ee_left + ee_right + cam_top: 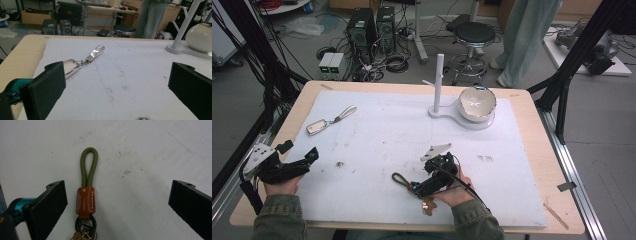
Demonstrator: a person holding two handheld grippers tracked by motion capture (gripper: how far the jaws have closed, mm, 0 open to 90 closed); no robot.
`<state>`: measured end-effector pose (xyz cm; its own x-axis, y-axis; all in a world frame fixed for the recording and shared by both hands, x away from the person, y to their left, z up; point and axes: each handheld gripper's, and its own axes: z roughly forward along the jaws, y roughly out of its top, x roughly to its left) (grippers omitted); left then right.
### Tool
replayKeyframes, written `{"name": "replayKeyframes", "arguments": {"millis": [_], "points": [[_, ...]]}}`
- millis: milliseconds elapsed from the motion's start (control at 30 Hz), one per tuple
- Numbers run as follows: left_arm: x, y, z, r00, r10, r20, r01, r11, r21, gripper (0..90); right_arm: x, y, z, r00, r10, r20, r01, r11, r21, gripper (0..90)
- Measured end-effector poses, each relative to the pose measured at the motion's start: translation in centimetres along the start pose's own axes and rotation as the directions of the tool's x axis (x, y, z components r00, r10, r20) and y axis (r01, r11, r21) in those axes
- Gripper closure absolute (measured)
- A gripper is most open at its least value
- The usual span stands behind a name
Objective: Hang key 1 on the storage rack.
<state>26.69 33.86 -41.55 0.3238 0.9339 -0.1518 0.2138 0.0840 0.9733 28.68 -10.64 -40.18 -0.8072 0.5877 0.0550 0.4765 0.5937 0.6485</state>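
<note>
1. The right tool point(412, 188) sits near the 6 o'clock edge of the white mat point(402, 135), jaws wide apart around nothing, pointing toward 9 o'clock.
2. The olive-green cord key fob with a tan leather band point(85, 197) lies flat on the mat between those jaws, nearer one jaw and touching neither; its loop point(399, 178) points to 9 o'clock and its dark key rings lie at the tool's base.
3. The left tool point(312, 156) rests at the 8 o'clock corner, at the mat's left edge, jaws apart and empty.
4. The silver metal key fob with a pale strap point(82, 60) lies at 10 o'clock, close to the mat's left edge and ahead of the left tool.
5. The white stand with an upright peg post point(438, 85) and a glossy white bowl-shaped shell point(478, 102) occupies 1 o'clock, near the far edge.
6. The mat's middle lies open between fobs and stand; bare wooden worktop point(537, 150) borders the mat all round.
</note>
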Motion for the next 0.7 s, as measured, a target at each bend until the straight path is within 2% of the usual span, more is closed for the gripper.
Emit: {"name": "replayKeyframes", "arguments": {"millis": [300,333,433,500,533,667,700], "points": [[0.0,0.0,0.0,1.0000,0.000,0.001,0.000,1.0000,0.000,1.7,0.7,0.1,1.0,0.9996,-0.015,-0.024,0.016,0.998,0.055,1.5],[0.0,0.0,0.0,1.0000,0.000,0.001,0.000,1.0000,0.000,1.7,0.8,0.2,1.0,0.9994,-0.015,-0.031,0.016,0.998,0.063,5.1],[0.0,0.0,0.0,1.0000,0.000,0.001,0.000,1.0000,0.000,1.7,1.0,0.2,1.4,0.9992,-0.021,-0.035,0.024,0.996,0.082,6.4],[0.0,0.0,0.0,1.0000,0.002,0.002,-0.002,1.0000,0.003,1.7,1.2,0.2,1.5,0.9988,-0.020,-0.044,0.024,0.994,0.102,13.3],[0.0,0.0,0.0,1.0000,0.002,0.001,-0.002,1.0000,0.003,1.7,1.2,0.2,1.5,0.9988,-0.020,-0.044,0.024,0.994,0.102,13.3],[0.0,0.0,0.1,1.0000,0.002,0.002,-0.002,1.0000,0.003,1.7,1.5,0.1,1.8,0.9967,-0.040,-0.070,0.049,0.989,0.136,24.1],[0.0,0.0,0.1,1.0000,0.002,0.002,-0.002,1.0000,0.003,1.7,1.5,0.1,1.8,0.9967,-0.040,-0.070,0.049,0.989,0.136,24.1]]}}
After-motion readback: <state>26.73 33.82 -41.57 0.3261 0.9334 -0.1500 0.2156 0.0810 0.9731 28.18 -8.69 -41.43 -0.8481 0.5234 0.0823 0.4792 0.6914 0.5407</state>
